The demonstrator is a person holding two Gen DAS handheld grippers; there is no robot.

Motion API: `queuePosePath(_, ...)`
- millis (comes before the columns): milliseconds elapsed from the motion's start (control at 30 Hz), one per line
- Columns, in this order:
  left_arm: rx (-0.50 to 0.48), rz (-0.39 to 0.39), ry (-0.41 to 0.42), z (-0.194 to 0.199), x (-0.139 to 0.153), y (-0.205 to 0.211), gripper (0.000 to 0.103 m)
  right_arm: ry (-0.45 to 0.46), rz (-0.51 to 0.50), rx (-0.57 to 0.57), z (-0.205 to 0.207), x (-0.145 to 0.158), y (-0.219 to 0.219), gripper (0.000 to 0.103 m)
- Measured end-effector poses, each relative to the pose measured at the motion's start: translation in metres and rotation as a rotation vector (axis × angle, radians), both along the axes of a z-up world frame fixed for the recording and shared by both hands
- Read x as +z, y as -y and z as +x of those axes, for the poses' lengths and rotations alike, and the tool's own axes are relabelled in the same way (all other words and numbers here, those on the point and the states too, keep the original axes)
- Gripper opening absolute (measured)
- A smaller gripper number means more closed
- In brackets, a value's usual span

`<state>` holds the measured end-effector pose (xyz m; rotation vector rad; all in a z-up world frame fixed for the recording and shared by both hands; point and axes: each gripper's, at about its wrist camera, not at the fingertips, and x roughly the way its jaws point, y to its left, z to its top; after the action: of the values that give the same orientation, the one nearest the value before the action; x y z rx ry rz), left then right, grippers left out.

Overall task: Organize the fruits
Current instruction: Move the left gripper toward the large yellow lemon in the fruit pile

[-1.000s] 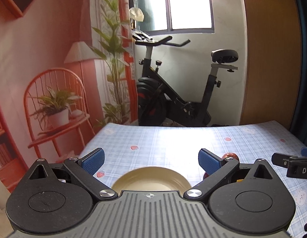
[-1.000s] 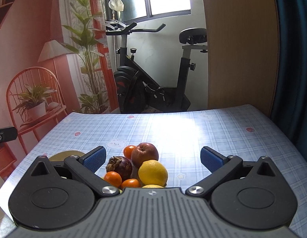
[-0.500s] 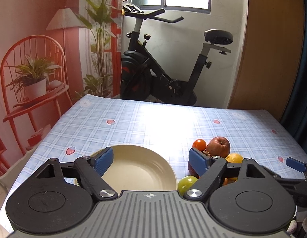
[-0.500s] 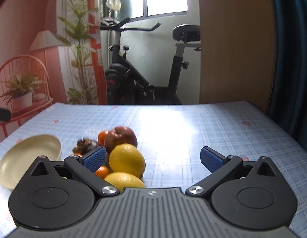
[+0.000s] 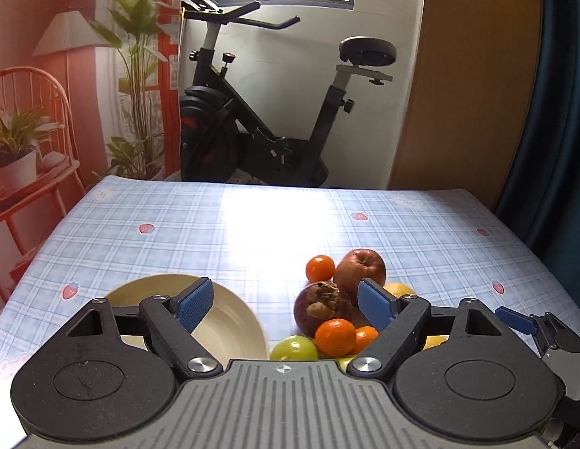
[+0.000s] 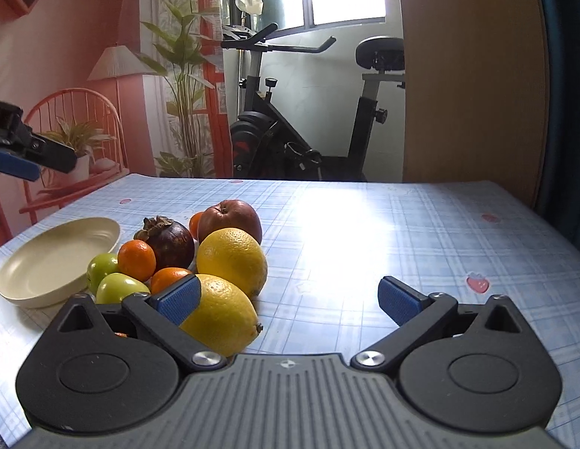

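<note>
A room with a salmon wall mural at left, a window at top centre and a wooden panel at right holds a black exercise bike [image 5: 267, 119] behind the counter [image 5: 252, 232], which wears a blue plaid cloth with strawberry prints. A cream plate [image 6: 54, 258] lies at lower left, the fruits [image 6: 215, 254] heaped just right of it: lemons, apple, mangosteen, oranges, green ones. The left gripper [image 5: 282, 303] and right gripper [image 6: 286, 295] both have jaws apart, gripping nothing.
</note>
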<state>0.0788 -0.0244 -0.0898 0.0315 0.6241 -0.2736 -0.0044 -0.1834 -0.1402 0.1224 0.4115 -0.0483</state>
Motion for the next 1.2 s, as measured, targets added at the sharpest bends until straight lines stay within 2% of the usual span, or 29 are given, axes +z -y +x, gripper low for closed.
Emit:
queuePosePath(133, 0.01, -0.005, -0.031, 0.004, 0.001, 0.007, 0.086, -0.019, 0.034, 0.069, -0.003, -0.001, 0.003, 0.1)
queuePosePath(300, 0.005, 0.105, -0.037, 0.004, -0.003, 0.022, 0.084, -0.058, -0.004, 0.126, -0.001, -0.002, -0.008, 0.093)
queuePosePath(433, -0.068, 0.097, -0.047, 0.004, -0.007, 0.027, 0.075, -0.098, -0.018, 0.177, 0.003, -0.006, -0.014, 0.089)
queuePosePath(500, -0.1, 0.115, -0.03, 0.003, -0.009, 0.03, 0.067, -0.112, -0.009, 0.19, 0.005, -0.008, -0.013, 0.084)
queuePosePath(567, -0.127, 0.124, -0.028, 0.004, -0.012, 0.035, 0.055, -0.125, 0.008, 0.198, 0.006, -0.01, -0.012, 0.08)
queuePosePath(767, -0.206, 0.089, -0.081, 0.009, -0.021, 0.048, 0.035, -0.168, 0.013, 0.236, 0.011, -0.013, -0.014, 0.07)
queuePosePath(933, -0.235, 0.043, -0.124, 0.015, -0.026, 0.054, 0.031, -0.2, -0.014, 0.257, 0.018, -0.017, -0.02, 0.069)
queuePosePath(1067, -0.273, 0.002, -0.182, 0.02, -0.031, 0.061, 0.031, -0.193, -0.01, 0.253, 0.019, -0.018, -0.018, 0.061)
queuePosePath(1200, -0.279, -0.039, -0.223, 0.024, -0.038, 0.064, 0.031, -0.187, 0.011, 0.253, 0.019, -0.018, -0.015, 0.06)
